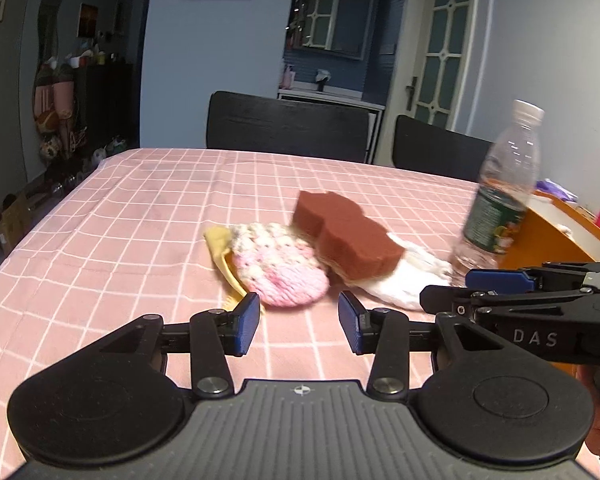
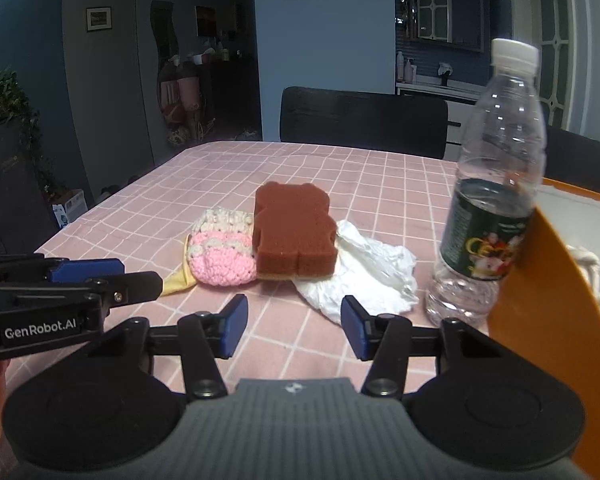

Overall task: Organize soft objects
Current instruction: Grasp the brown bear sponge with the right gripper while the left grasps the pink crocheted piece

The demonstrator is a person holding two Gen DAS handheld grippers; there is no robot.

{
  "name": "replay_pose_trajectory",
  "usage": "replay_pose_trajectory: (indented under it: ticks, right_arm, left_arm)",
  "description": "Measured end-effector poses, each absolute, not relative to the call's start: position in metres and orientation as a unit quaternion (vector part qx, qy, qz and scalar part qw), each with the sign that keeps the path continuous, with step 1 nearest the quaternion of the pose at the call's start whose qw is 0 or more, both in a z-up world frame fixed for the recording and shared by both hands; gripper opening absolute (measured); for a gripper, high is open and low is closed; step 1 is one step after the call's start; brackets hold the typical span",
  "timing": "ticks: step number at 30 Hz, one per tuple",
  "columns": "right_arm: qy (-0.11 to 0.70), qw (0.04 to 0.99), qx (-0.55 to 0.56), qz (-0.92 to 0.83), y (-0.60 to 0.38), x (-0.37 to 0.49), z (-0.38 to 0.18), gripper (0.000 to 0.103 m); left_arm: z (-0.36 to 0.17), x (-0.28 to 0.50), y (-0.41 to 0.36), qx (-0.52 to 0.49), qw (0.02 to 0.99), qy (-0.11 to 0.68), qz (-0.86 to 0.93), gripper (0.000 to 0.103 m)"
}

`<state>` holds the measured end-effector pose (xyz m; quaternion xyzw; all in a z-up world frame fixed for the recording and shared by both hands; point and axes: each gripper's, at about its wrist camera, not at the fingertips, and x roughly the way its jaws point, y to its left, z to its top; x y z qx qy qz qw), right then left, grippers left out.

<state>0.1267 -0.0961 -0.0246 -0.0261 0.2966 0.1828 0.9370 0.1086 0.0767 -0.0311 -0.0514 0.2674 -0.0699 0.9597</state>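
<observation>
Two grippers: both are held low over the table (image 1: 100, 208) at the bottom of each frame, jaws spread and nothing between them; the left gripper (image 1: 299, 322) is aimed at the knit piece, the right gripper (image 2: 294, 326) at the gap between the sponge and the bag.

Soft pile: a brown sponge (image 2: 294, 236), a pink and white knit (image 2: 224, 256), a yellow cloth (image 2: 176, 282) and a white bag (image 2: 364, 276) are bunched at frame centre in both views; the sponge is seen resting on the edges of the knit and the bag.

Bin: an orange bin (image 2: 540, 300) stands at the right edge of the right view, with something white already inside; it is judged to be the destination.

Bottle: a nearly empty plastic bottle (image 2: 496, 184) stands upright just beside the bin wall, close to the bag, between the pile and the bin.

Risk, bottle: it could be knocked over by the right gripper or by a carried item swung toward the bin, being light and tall.

Risk, stacking: if the knit or the bag is pulled first, the sponge is likely to be dragged or tipped off.

Risk, grasp: the thin bag and cloth may be pinched along with the tablecloth, or two items lifted at once.

Risk, collision: the grippers are close together at the pile, so fingers could be clashed if both are closed in together.
</observation>
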Motion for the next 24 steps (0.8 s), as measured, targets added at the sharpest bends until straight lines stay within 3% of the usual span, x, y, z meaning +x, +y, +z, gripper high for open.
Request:
replay_pose_trajectory:
  ticks: [4,12,14,20,24]
  right_arm:
    - [0.302,0.935,-0.006,0.188,-0.087,0.155,-0.021,0.07]
    - [0.318,0.928,-0.002,0.195,-0.068,0.204,-0.032,0.077]
    - [0.325,0.926,0.002,0.191,-0.067,0.213,-0.037,0.077]
    - [0.339,0.92,0.013,0.197,-0.067,0.227,-0.05,0.061]
    - [0.344,0.917,0.015,0.2,-0.067,0.23,-0.056,0.057]
  left_arm:
    - [-0.03,0.132,0.086,-0.056,0.959,0.272,-0.066,0.05]
    - [-0.037,0.171,0.101,-0.082,0.951,0.29,-0.071,0.044]
    - [-0.041,0.181,0.101,-0.08,0.949,0.296,-0.071,0.038]
    - [-0.055,0.206,0.101,-0.081,0.943,0.317,-0.063,0.038]
    - [-0.06,0.21,0.1,-0.09,0.941,0.319,-0.065,0.039]
